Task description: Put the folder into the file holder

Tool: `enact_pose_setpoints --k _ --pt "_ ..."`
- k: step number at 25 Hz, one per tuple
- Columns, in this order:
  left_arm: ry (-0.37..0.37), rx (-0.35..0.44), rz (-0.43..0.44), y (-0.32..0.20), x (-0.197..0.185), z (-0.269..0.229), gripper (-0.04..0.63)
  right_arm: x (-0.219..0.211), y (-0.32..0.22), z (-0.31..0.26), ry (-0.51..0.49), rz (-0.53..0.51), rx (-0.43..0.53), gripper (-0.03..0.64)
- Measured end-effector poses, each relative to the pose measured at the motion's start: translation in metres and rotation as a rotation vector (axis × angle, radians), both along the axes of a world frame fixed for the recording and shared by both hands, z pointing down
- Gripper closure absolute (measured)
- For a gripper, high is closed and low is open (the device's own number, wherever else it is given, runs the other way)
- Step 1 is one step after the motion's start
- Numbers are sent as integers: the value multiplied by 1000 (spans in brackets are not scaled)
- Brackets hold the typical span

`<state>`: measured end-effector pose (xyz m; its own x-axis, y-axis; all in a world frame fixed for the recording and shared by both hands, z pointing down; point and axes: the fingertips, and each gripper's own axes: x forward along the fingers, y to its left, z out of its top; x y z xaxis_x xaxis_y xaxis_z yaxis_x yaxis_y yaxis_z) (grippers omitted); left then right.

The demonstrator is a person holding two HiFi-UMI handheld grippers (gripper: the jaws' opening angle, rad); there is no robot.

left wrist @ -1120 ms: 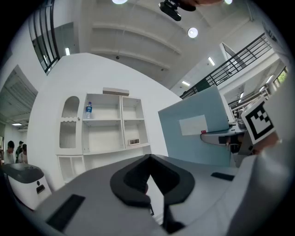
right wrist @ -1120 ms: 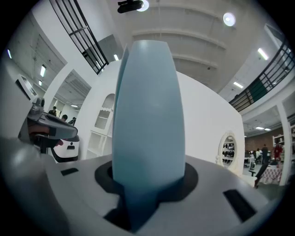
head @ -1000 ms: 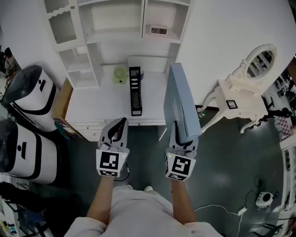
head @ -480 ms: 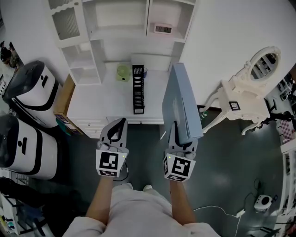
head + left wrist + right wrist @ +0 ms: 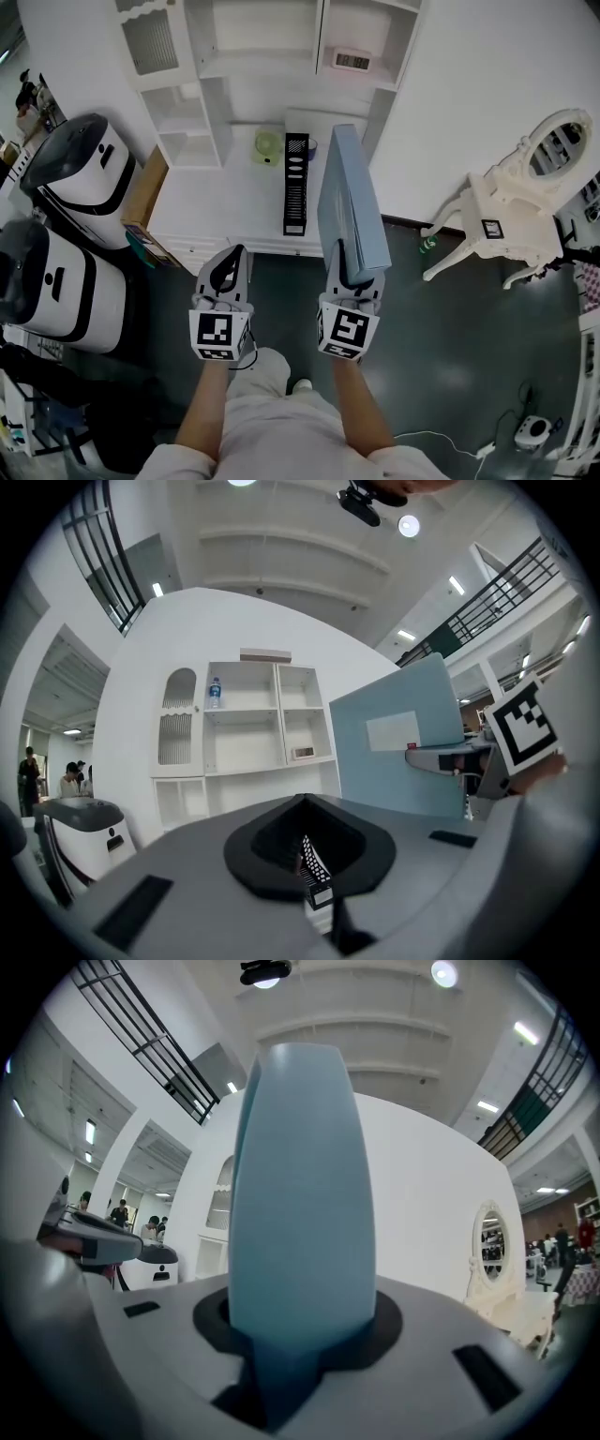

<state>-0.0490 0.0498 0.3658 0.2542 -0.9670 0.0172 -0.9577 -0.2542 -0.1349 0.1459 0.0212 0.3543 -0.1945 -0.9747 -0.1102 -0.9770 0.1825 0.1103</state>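
Bright, even light falls from ceiling lamps (image 5: 409, 525) at the top of my views, whose edges bow into black corners, the near folder (image 5: 300, 1194) soft.

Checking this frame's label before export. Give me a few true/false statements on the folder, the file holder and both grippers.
1. The right gripper is clamped on the blue folder. True.
2. The folder already sits in the file holder. False: it is held upright in the air, apart from the holder.
3. The left gripper holds nothing. True.
4. The file holder stands on the floor. False: it stands on the white desk.
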Motion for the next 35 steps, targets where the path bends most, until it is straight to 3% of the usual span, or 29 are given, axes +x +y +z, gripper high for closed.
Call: enact_pose_setpoints --k 7,14,20,26,35 --pt "13 11 31 -74 -32 3 604 -40 -73 19 -27 42 -33 482" --pt "12 69 113 -185 -76 -7 604 -96 -175 21 -21 104 6 482" --pt "33 54 171 -253 -101 -8 604 -125 -232 29 -1 147 20 482" --pt "22 50 191 -292 -104 1 603 -136 -272 60 10 162 3 482" --pt "30 24 145 -314 -103 18 604 -132 -309 126 37 118 -18 480"
